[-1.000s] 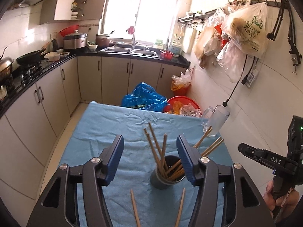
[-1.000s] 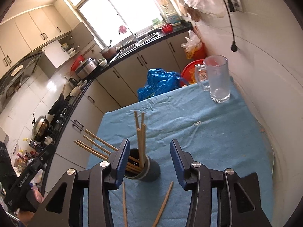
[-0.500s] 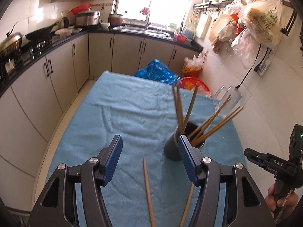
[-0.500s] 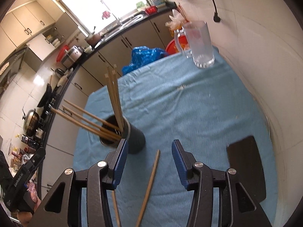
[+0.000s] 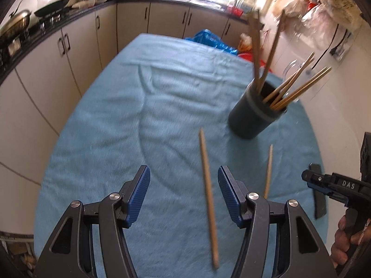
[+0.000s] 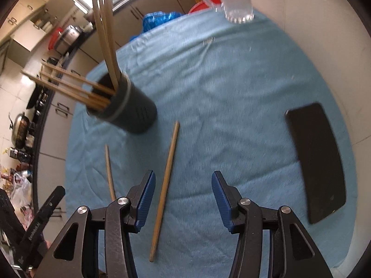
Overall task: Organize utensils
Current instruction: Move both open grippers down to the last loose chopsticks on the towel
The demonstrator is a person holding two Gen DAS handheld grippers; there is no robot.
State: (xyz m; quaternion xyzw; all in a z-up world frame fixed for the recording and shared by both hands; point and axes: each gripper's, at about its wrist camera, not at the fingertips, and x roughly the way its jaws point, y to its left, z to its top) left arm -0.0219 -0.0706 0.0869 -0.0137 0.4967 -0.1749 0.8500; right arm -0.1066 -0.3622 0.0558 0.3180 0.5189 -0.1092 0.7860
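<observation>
Both grippers, left gripper (image 5: 183, 193) and right gripper (image 6: 182, 197), hold jaws wide and empty, each above a loose chopstick (image 5: 208, 197) meant for the holder (image 5: 255, 115); right jaws have just been opening.

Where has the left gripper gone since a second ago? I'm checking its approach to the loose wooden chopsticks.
Yes, moved: the left gripper has dropped toward the blue cloth, its open jaws now straddling one loose wooden chopstick, with the dark holder beyond.
</observation>
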